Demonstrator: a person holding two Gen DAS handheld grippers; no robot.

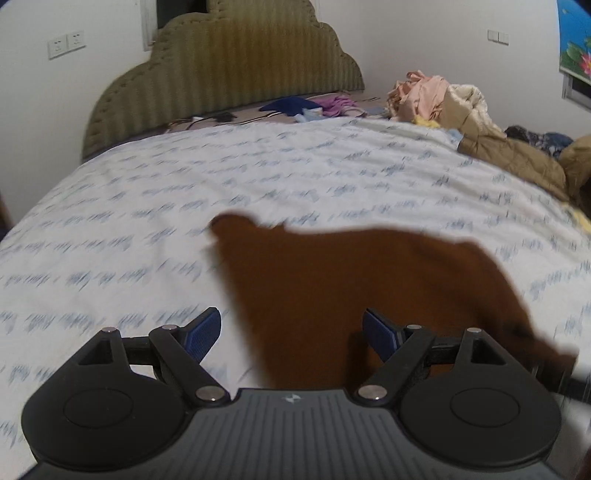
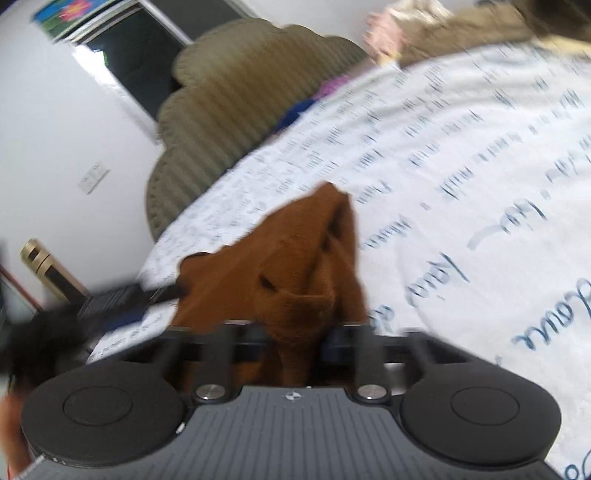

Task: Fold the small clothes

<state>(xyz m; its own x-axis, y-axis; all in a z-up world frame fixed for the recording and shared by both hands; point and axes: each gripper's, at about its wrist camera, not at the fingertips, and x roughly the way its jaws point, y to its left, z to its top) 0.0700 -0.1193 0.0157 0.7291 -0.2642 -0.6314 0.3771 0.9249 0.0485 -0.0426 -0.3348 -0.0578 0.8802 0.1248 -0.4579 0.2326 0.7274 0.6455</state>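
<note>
From the left wrist camera, the left gripper (image 1: 291, 334) stands with its jaws wide apart, the blue pads clear of any cloth. A brown garment (image 1: 354, 291) lies spread on the bed beyond and partly between the fingers, touching neither pad. Under it is a white quilt (image 1: 147, 206) printed with rows of blue script, too blurred here to read. A small pale emblem (image 1: 291, 398) sits on the gripper's ribbed grey body; its form cannot be made out. At the head of the bed rises an olive scalloped headboard (image 1: 229, 70). A heap of clothes (image 1: 443, 99), pink, cream and tan, sits at the far right of the bed, and blue and purple pieces (image 1: 314, 105) lie near the headboard. Wall sockets (image 1: 66, 43) are on the left wall and a switch (image 1: 498, 36) on the right; a bright flower picture (image 1: 576, 44) shows at the right edge.

From the right wrist camera, tilted, the right gripper (image 2: 295, 339) has its jaws drawn close on a bunched fold of the same brown garment (image 2: 288, 266), which rises from between the fingers and trails onto the quilt (image 2: 461, 166). Here the blue cursive is larger but smeared; no word reads with certainty. The left gripper (image 2: 122, 295) appears as a dark blur at the garment's left edge. The headboard (image 2: 221, 110), a dark window (image 2: 140, 55) and a wall socket (image 2: 94, 177) lie behind.
</note>
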